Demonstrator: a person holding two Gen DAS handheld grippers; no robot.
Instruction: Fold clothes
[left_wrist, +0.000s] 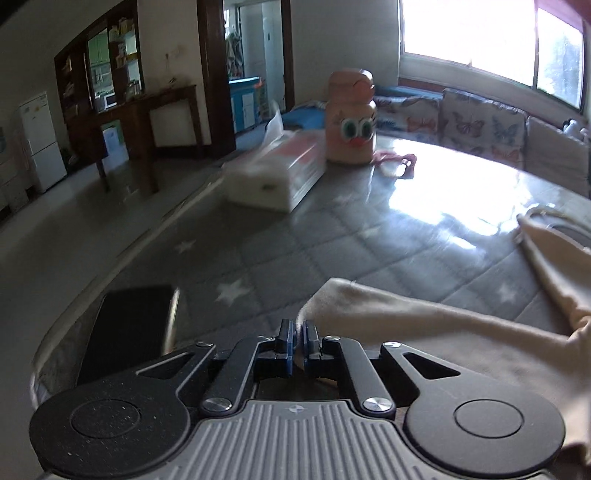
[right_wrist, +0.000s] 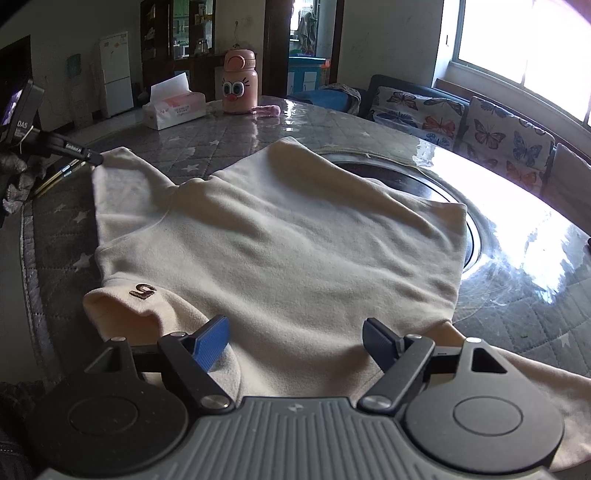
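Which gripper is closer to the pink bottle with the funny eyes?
Left. The left gripper, at the sweater's sleeve end, sits nearer the pink bottle. The right gripper waits farther back, by the collar.

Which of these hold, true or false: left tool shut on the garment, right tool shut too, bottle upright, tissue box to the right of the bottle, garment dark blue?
1. The left tool is shut on the cream sweatshirt. True.
2. The right tool is shut. False: its jaws stand wide open above the sweatshirt.
3. The pink cartoon bottle stands upright. True.
4. The tissue box sits right of the bottle. False: it sits left.
5. The garment is dark blue. False: cream.
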